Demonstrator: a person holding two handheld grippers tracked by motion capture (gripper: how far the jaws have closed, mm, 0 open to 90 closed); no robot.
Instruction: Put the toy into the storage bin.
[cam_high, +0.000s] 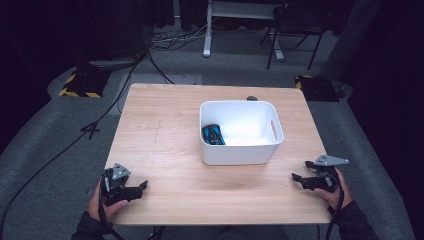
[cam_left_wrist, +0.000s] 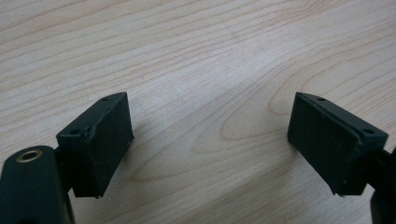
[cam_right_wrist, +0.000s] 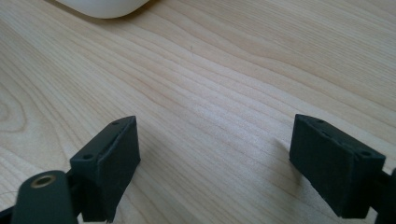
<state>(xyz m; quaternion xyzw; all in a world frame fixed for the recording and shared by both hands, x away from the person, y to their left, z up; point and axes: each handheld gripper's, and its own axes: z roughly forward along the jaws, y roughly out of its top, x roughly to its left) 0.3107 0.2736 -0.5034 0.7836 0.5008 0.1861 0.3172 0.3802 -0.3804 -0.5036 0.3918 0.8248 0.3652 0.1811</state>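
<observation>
**Both grippers parked, blue-and-black item sits in the bin**

- Worktop (cam_high: 165, 135): pale wood, bare apart from a white bin (cam_high: 241, 159) standing right of centre. A small dark object (cam_high: 252, 98) lies at the far edge just behind the bin; too small to identify.
- Inside the bin, at its 9 o'clock against the left wall, lies a blue-and-black item (cam_high: 213, 135). It is compact; the exact kind of thing cannot be made out. The rest of the bin floor looks bare.
- Left gripper (cam_high: 136, 188): at the worktop's 7 o'clock corner, held low by the left hand (cam_high: 107, 205), jaws pointing toward 3 o'clock. In the left gripper view the jaws stand apart with plain wood grain between them; nothing held.
- Right gripper (cam_high: 299, 177): at the 4 o'clock edge, in the right hand (cam_high: 336, 192), jaws pointing toward 9 o'clock. In the right gripper view the jaws stand wide and empty, with the bin's rounded corner (cam_right_wrist: 105, 7) at 11 o'clock.

Handling judgement: the item looks small, rigid and light, probably plastic with hard, smooth faces that could slip under a shallow pinch. Its place tight against the wall leaves little room on that side, so a top-down approach, with the jaws closing across its narrow middle along the wall, seems safest. The bin itself is light and may slide if nudged.
</observation>
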